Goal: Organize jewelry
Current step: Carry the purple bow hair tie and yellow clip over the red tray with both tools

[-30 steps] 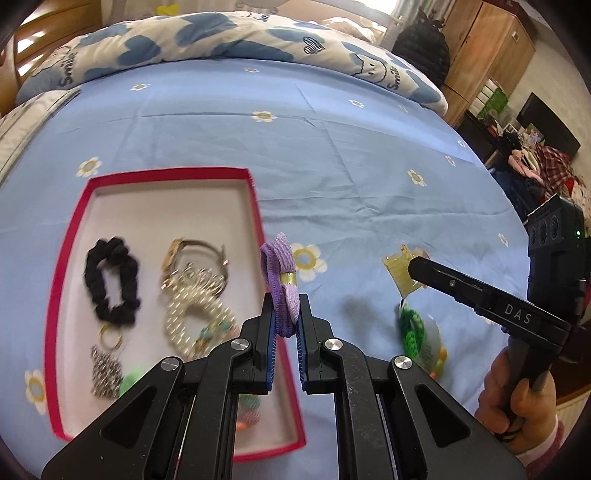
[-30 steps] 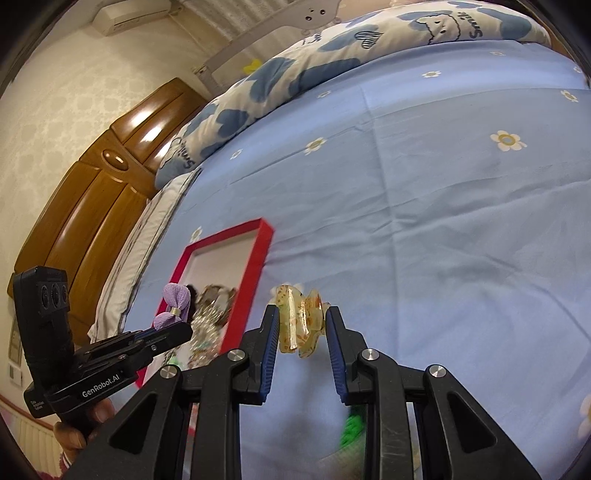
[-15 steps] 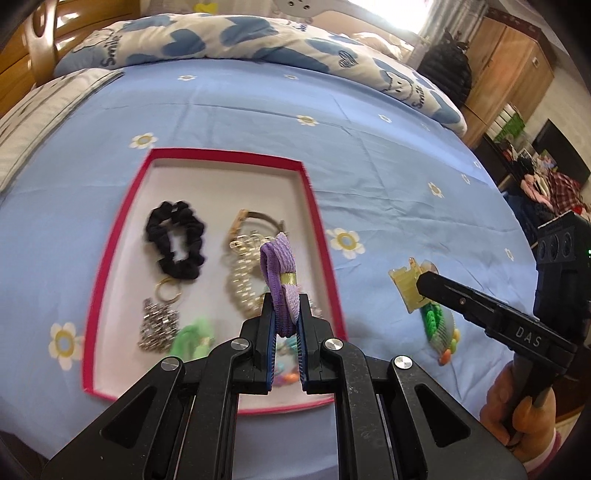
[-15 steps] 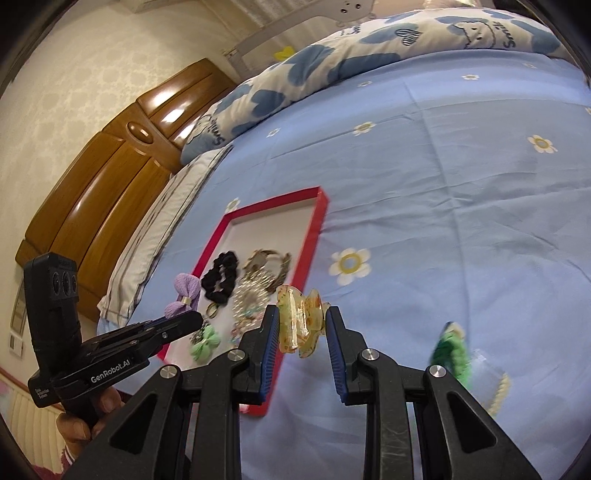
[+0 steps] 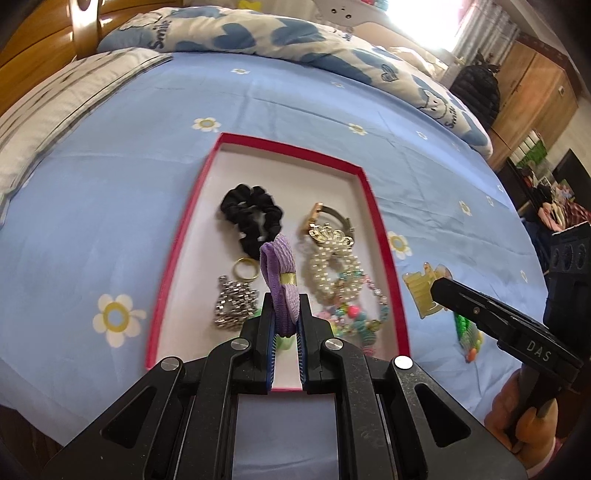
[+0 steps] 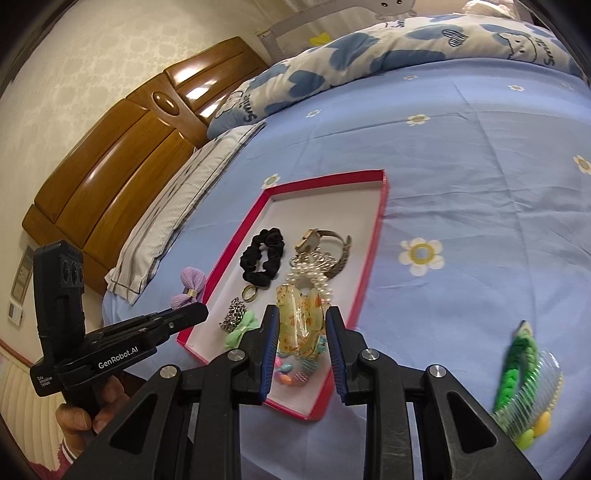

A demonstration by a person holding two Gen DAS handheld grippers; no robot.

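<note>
A red-rimmed white tray [image 5: 373, 206] lies on the blue bedsheet and holds a black scrunchie [image 5: 253, 216], a watch [image 5: 328, 218], a pearl bracelet [image 5: 334, 271], a gold ring [image 5: 245, 267] and a silver chain piece [image 5: 232, 306]. My left gripper [image 5: 285, 317] is shut on a purple bow hair tie [image 5: 279, 277], held above the tray's near half. My right gripper [image 6: 300, 332] is shut on a translucent yellow claw clip [image 6: 299, 321], above the tray's near right part. The tray [image 6: 369, 251] also shows in the right wrist view.
A green braided comb clip [image 6: 521, 362] lies on the sheet right of the tray. A folded patterned quilt [image 5: 258, 33] lies at the far side, a wooden headboard [image 6: 122, 155] and a pillow [image 6: 177, 199] to the left. Wooden cabinets [image 5: 532, 88] stand beyond the bed.
Both grippers have moved left over the tray, each still holding its item. The tray now sits centred in the left wrist view.
</note>
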